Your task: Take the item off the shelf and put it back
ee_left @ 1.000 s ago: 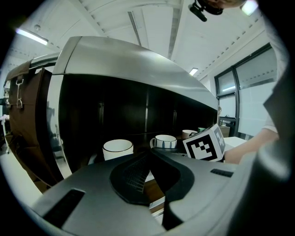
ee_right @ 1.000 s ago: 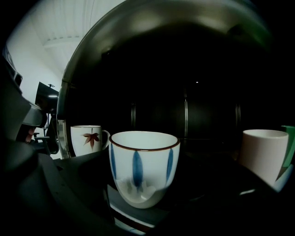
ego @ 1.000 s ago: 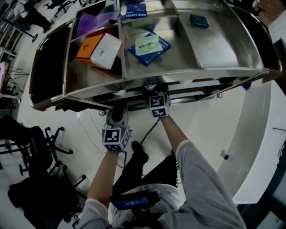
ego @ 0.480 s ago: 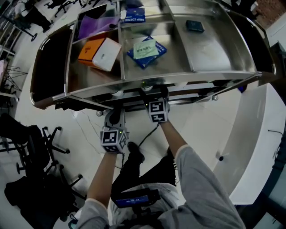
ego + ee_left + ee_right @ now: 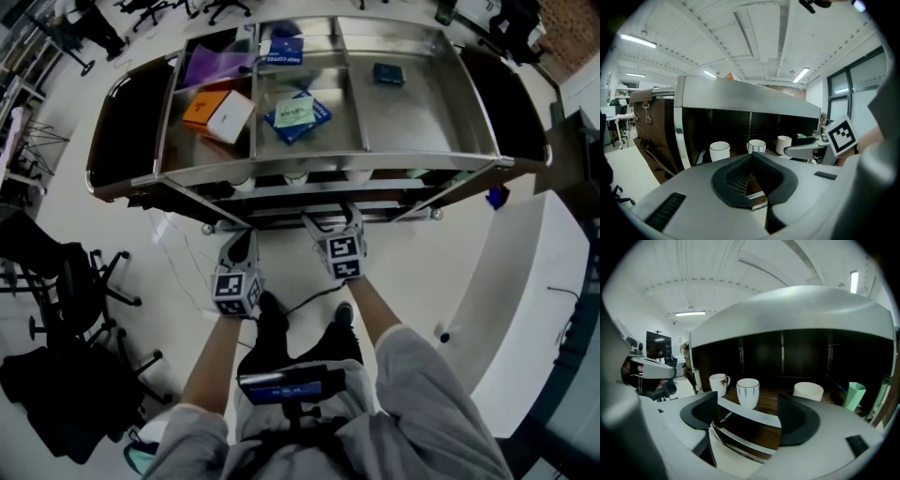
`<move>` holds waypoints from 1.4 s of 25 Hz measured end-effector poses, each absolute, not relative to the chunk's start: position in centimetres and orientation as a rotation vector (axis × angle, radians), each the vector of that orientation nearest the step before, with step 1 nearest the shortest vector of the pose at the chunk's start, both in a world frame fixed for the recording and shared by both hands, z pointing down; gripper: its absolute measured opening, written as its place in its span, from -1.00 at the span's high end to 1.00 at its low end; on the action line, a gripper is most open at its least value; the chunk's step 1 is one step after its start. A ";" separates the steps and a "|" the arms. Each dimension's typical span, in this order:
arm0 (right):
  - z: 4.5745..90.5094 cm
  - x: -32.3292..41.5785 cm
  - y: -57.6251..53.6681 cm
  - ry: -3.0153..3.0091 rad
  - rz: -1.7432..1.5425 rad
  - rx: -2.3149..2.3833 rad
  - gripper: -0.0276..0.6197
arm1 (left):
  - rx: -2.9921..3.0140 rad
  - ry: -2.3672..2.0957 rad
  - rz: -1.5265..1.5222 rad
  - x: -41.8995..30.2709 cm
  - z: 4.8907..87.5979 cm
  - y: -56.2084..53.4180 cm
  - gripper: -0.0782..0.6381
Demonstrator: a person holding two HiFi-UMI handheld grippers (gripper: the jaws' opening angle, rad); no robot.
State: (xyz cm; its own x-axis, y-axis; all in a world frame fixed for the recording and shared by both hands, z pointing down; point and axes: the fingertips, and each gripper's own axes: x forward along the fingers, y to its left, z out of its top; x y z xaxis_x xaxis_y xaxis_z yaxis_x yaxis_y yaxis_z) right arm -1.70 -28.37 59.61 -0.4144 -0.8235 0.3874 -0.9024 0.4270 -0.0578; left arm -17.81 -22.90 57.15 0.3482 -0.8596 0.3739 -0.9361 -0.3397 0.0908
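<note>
Because the cups stand on the lower shelf [image 5: 774, 405], under the steel top of the cart [image 5: 309, 170], I hold both tongs low and level with that shelf, pointing into the dark opening. The right tongs [image 5: 747, 405] are wide open, and at this moment they are closing a little. Nothing is between them; only the front edge of the shelf shows there. I judge they stand so wide because a cup body is broad and needs room on both sides.

The striped mug [image 5: 747, 392] is, I think, the item of the task, since it stands almost straight ahead of the right tongs. It is upright on the lower shelf, near the front edge, untouched. A mug with a flower print [image 5: 719, 382] stands just beside it on its left, and a plain white cup [image 5: 808, 391] is further to the right.

The left tongs [image 5: 751, 156] have their tips together and grip nothing. They hang in front of the cart, a little behind the right tongs, and I believe they only wait there so they do not disturb the reach.
</note>
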 end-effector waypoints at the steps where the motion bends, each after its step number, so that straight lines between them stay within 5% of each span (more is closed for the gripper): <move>1: 58.8 -0.9 -27.5 -2.383 0.371 1.485 -0.28 | 2.323 -1.606 0.374 -17.7 56.7 -22.3 0.77; 15: 52.7 8.8 -19.2 -2.292 0.417 1.622 0.89 | 2.256 -1.684 0.318 -19.4 50.7 -16.9 0.77; 35: 51.5 12.5 -12.6 -2.314 0.475 1.598 0.90 | 2.226 -1.713 0.304 -19.3 49.1 -10.1 0.77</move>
State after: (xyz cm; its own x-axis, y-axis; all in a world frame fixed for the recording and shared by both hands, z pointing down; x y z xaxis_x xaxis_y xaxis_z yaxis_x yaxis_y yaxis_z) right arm 12.46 -12.57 51.55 -0.3435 -0.8429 0.4143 -0.9379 0.3308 -0.1047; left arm -19.25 -10.11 49.11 0.2604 -0.8983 0.3540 -0.9652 -0.2332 0.1184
